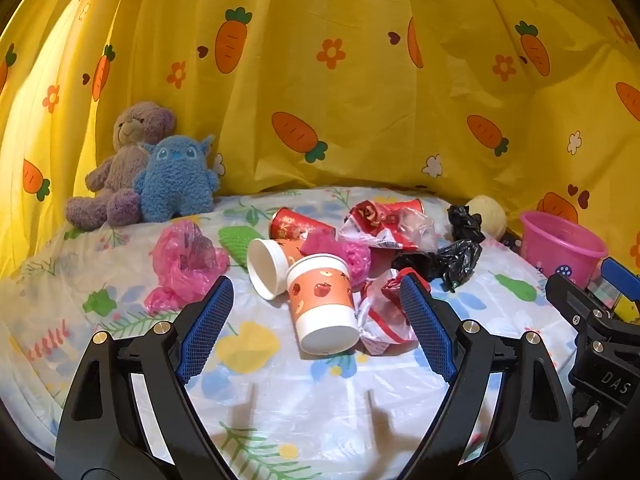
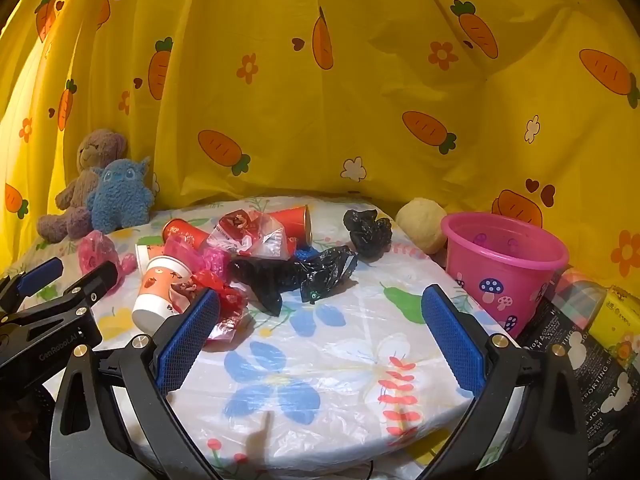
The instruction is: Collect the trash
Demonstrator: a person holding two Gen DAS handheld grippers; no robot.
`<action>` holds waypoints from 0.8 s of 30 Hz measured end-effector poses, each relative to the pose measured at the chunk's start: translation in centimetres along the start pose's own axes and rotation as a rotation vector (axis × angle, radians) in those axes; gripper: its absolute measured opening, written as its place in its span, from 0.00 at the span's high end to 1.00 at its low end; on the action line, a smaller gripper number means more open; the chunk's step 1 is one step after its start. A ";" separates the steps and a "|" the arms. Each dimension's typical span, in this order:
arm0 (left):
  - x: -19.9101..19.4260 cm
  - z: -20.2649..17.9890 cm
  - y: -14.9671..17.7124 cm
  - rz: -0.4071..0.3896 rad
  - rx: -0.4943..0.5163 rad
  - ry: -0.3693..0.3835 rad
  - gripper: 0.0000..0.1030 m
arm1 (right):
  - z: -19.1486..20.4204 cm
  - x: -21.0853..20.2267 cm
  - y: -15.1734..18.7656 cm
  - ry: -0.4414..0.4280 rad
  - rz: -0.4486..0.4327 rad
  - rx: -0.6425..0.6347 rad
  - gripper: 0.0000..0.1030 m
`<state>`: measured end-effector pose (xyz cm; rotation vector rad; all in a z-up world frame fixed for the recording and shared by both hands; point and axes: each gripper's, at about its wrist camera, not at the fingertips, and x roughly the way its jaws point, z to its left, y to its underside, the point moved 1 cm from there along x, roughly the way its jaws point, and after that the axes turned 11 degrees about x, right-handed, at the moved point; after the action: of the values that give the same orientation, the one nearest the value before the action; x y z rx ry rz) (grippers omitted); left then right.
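Observation:
A pile of trash lies on the flowered table [image 1: 304, 412]: an orange apple-print paper cup [image 1: 324, 304] upside down and tilted, a second cup [image 1: 268, 268] on its side, a red cup [image 1: 296, 226], pink plastic bags [image 1: 186, 264], red-and-clear wrappers [image 1: 386, 224], and black bags [image 1: 452, 256]. My left gripper [image 1: 316, 292] is open, its fingers on either side of the orange cup. My right gripper [image 2: 320, 304] is open and empty, in front of the black bag [image 2: 296, 272]. A pink bucket [image 2: 502, 262] stands at the right.
Two plush toys [image 1: 152, 172] sit at the back left against a yellow carrot-print curtain [image 1: 360, 80]. A pale yellow ball [image 2: 422, 224] lies behind the bucket. Printed boxes [image 2: 592, 344] stand beyond the table's right edge.

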<state>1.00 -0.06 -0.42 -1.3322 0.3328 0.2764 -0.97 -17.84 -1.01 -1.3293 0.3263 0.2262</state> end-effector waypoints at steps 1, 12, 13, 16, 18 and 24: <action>0.0 0.1 0.0 -0.003 -0.008 0.010 0.17 | 0.0 0.0 0.0 -0.001 -0.001 0.002 0.05; -0.3 0.4 -0.3 -0.019 -0.033 0.004 0.13 | 0.1 -0.1 -0.1 -0.004 -0.003 0.001 0.05; -0.3 0.5 -0.3 -0.020 -0.034 0.004 0.13 | 0.0 -0.1 0.0 -0.002 -0.005 0.002 0.05; -0.2 0.5 -0.3 -0.020 -0.033 0.003 0.13 | -0.1 -0.2 -0.1 -0.001 -0.007 0.003 0.05; -0.3 0.6 -0.2 -0.021 -0.035 0.005 0.13 | -0.2 -0.2 -0.1 0.001 -0.006 0.002 0.05; -0.3 0.6 -0.2 -0.020 -0.037 0.008 0.13 | -0.3 -0.3 -0.1 0.004 -0.008 0.010 0.05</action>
<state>0.88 0.47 -0.01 -1.3727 0.3224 0.2615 -1.29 -18.17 -0.87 -1.3214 0.3247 0.2155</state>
